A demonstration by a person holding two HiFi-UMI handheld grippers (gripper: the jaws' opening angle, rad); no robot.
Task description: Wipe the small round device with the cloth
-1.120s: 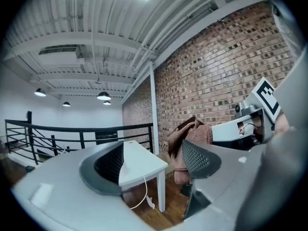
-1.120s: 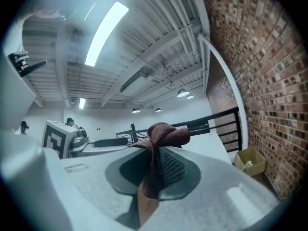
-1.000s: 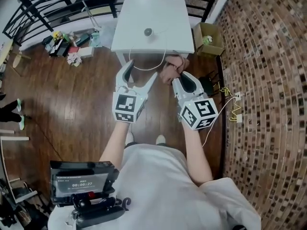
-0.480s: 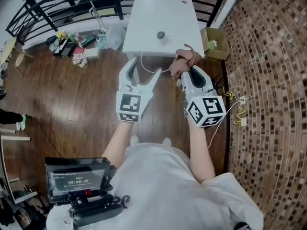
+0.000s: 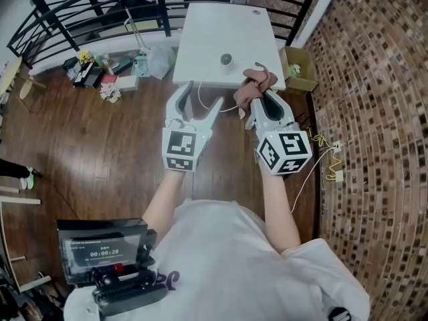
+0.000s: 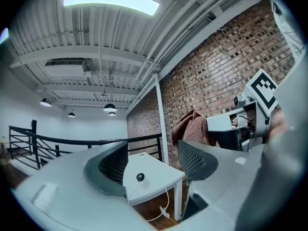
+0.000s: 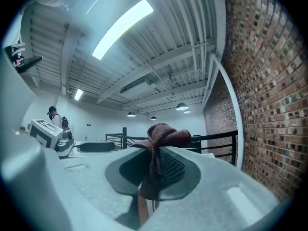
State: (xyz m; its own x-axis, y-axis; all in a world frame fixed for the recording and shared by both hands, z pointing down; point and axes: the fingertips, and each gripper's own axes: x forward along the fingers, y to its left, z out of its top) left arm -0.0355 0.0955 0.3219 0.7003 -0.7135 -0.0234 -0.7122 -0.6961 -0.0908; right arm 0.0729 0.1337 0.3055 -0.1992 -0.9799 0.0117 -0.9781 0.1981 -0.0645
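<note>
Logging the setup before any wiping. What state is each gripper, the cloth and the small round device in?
left gripper: open, jaws just closing a little, nothing between them.
right gripper: shut on the cloth.
cloth: bunched, hanging from the jaws.
small round device: sitting on the white table, untouched.

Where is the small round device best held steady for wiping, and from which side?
Probably the device's white base, low, coming in level from the table's near edge: its dark round top is then left free for the cloth.
</note>
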